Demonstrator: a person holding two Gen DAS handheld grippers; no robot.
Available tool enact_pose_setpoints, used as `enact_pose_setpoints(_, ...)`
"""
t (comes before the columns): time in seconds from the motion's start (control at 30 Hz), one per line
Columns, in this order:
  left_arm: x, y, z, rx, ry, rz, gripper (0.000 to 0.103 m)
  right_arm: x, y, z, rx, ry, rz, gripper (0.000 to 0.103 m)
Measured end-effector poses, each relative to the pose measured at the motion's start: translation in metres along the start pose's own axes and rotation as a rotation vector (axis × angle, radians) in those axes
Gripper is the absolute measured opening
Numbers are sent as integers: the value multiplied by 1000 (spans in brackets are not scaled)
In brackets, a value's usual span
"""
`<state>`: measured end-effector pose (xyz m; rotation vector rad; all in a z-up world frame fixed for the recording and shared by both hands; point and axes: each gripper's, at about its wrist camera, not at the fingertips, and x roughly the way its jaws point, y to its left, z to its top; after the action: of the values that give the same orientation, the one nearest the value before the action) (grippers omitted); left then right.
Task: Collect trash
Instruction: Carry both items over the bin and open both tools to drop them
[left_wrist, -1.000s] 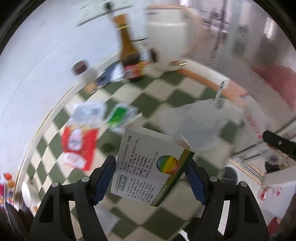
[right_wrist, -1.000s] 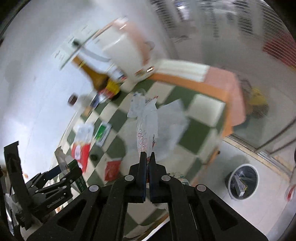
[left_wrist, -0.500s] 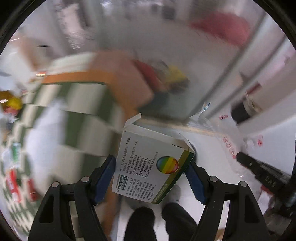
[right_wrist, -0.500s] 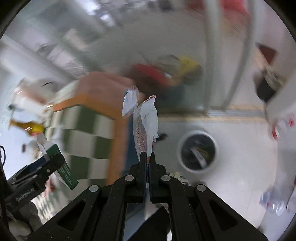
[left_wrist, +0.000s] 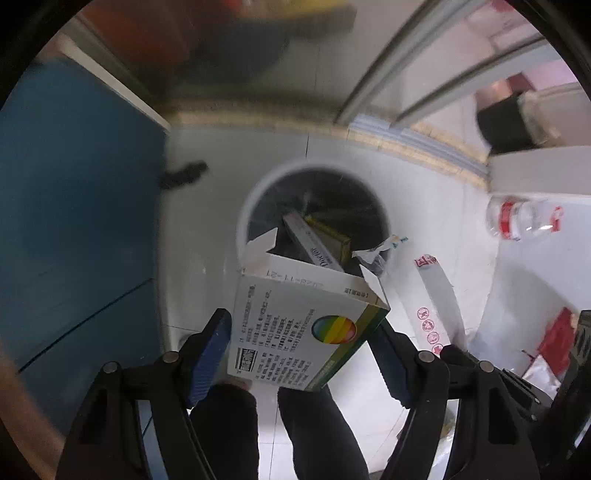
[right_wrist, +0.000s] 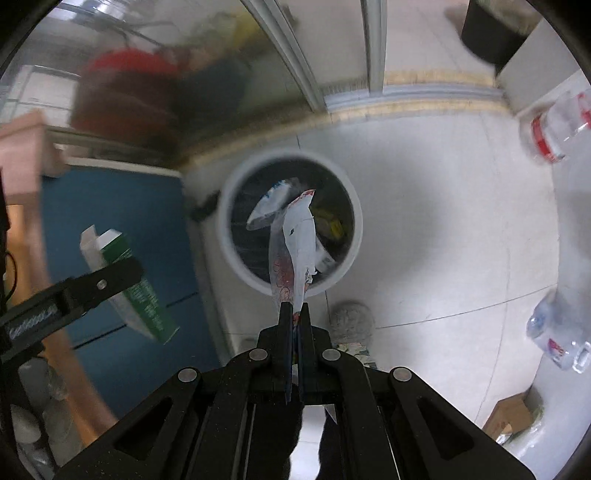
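My left gripper (left_wrist: 301, 332) is shut on a white and green carton (left_wrist: 303, 325) with a rainbow spot, its top flaps torn open. Just beyond the carton, a round white trash bin (left_wrist: 243, 221) with a dark liner stands on the floor and holds several boxes. My right gripper (right_wrist: 294, 314) is shut on a crumpled white plastic wrapper (right_wrist: 295, 243) with red print, which hangs over the same bin (right_wrist: 351, 236). In the right wrist view the left gripper's finger (right_wrist: 99, 282) and its carton (right_wrist: 144, 295) show at the left, beside the bin.
A blue cabinet side (left_wrist: 74, 221) rises left of the bin. Clear plastic bottles (right_wrist: 554, 129) lie on the pale tiled floor (right_wrist: 443, 221) to the right. A sliding-door track (right_wrist: 406, 96) runs behind the bin. The person's dark trousers (left_wrist: 317, 432) show below the carton.
Both grippers swung off the checkered table and down toward the floor, carrying the carton and the wrapper. The bin now lies directly ahead of both.
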<state>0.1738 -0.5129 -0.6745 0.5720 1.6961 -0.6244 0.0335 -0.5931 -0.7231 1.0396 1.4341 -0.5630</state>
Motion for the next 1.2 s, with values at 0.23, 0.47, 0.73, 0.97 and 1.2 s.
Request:
enact_pose_setpoints(0.23, 107, -3, 42, -6, 127, -49, 71, 99, -32, 38, 37, 59, 9, 2)
enact_pose_setpoints(0.47, 106, 13, 41, -6, 95, -20, 100, 133, -31, 60, 48, 84, 29, 50)
enact_pose_setpoints(0.73, 60, 32, 16, -3, -40, 95, 101, 83, -22, 40, -11, -31, -54, 102)
enact_pose_setpoints(0.97, -6, 37, -25, -3, -133, 137, 101, 18, 0, 10, -89, -126, -147, 103)
enact_pose_setpoints(1.2, -99, 22, -63, -1, -195, 115, 101, -91, 33, -27, -127, -241, -172, 103)
